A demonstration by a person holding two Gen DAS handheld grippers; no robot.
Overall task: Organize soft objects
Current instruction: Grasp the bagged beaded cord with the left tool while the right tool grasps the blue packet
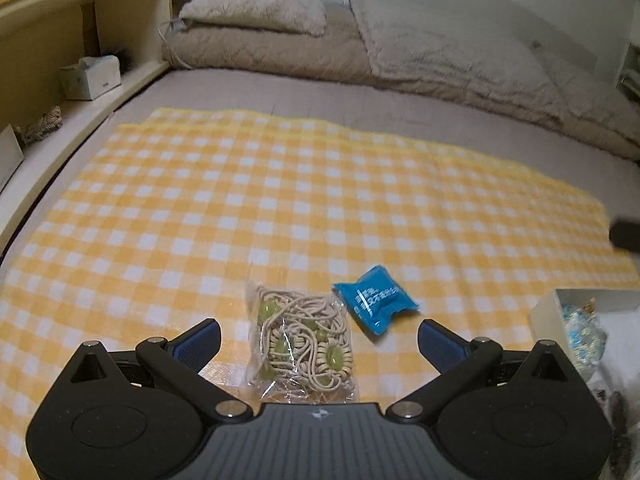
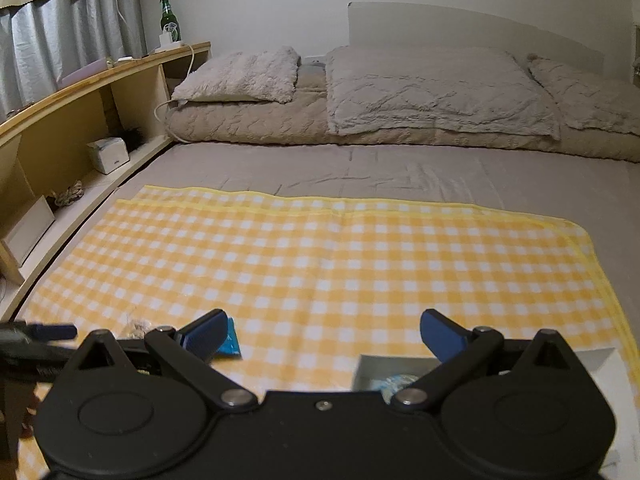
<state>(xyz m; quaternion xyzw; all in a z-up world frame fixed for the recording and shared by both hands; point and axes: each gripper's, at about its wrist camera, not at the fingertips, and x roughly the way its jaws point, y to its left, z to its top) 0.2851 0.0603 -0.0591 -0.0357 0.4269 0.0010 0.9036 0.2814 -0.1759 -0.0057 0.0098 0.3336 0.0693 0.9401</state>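
Note:
A clear bag of beige hair ties with green beads (image 1: pixel 302 344) lies on the yellow checked cloth (image 1: pixel 280 200), right between my open left gripper's (image 1: pixel 318 340) fingers. A blue packet (image 1: pixel 374 304) lies just right of it; it also shows in the right wrist view (image 2: pixel 230 344) beside the left finger. A white box (image 1: pixel 580 312) with blue-patterned items stands at the right; in the right wrist view the box (image 2: pixel 372 372) sits below my open, empty right gripper (image 2: pixel 322 334). The left gripper's tip (image 2: pixel 48 332) shows at the left edge.
The cloth (image 2: pixel 320 264) lies on a grey bed (image 2: pixel 360 168) with pillows (image 2: pixel 432 92) and a folded quilt at the head. A wooden shelf (image 2: pixel 80 120) runs along the left, holding a tissue box (image 2: pixel 108 154) and a green bottle (image 2: pixel 169 20).

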